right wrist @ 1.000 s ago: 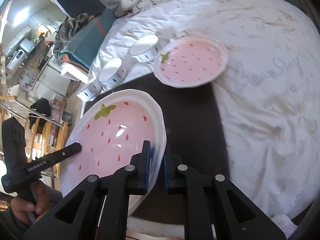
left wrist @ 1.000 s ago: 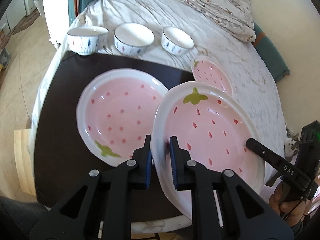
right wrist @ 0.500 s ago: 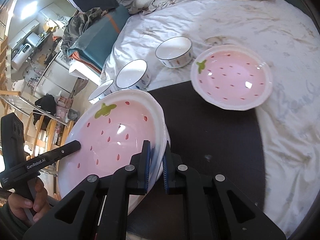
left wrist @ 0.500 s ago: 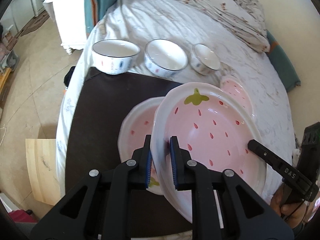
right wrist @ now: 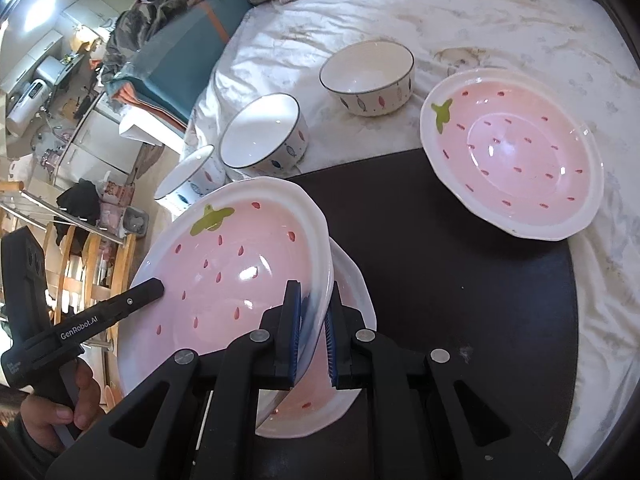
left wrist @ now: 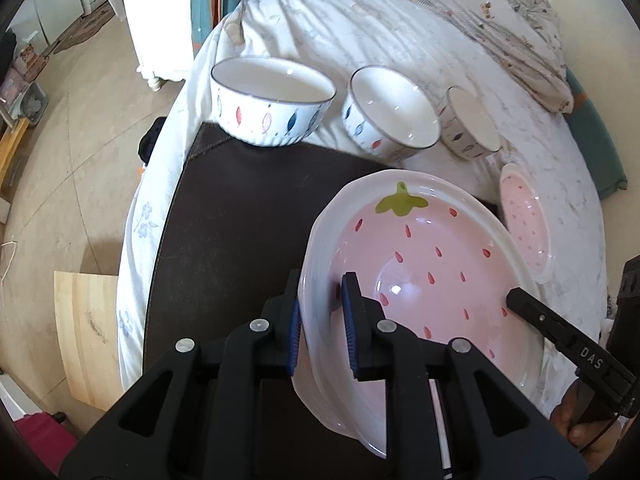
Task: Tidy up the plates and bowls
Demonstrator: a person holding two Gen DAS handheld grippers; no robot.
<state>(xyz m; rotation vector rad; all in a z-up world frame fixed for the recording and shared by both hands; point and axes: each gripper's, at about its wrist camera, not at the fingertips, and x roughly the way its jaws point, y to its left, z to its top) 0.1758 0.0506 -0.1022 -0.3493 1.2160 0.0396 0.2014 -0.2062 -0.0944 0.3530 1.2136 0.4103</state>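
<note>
A large pink strawberry plate [left wrist: 432, 264] [right wrist: 240, 272] hangs tilted between both grippers. My left gripper [left wrist: 322, 304] is shut on its near rim, and my right gripper [right wrist: 312, 316] is shut on the opposite rim. Directly under it a second strawberry plate [right wrist: 354, 292] lies on the dark mat [left wrist: 240, 220] [right wrist: 440, 280], mostly covered. A third strawberry plate [left wrist: 524, 224] [right wrist: 516, 152] rests half on the mat's far corner, half on the sheet. Three white patterned bowls [left wrist: 272, 100] [left wrist: 390, 120] [left wrist: 472, 124] stand in a row behind the mat.
The mat lies on a bed with a white sheet [right wrist: 480, 12] and a crumpled blanket [left wrist: 500, 20] at the back. A wooden board [left wrist: 84, 332] lies on the floor to the left. Hands hold each gripper's handle [right wrist: 60, 412].
Both grippers carried the held plate sideways and slightly down, until it came over the plate lying on the mat. That plate is now almost hidden beneath it. The bowls look nearer.
</note>
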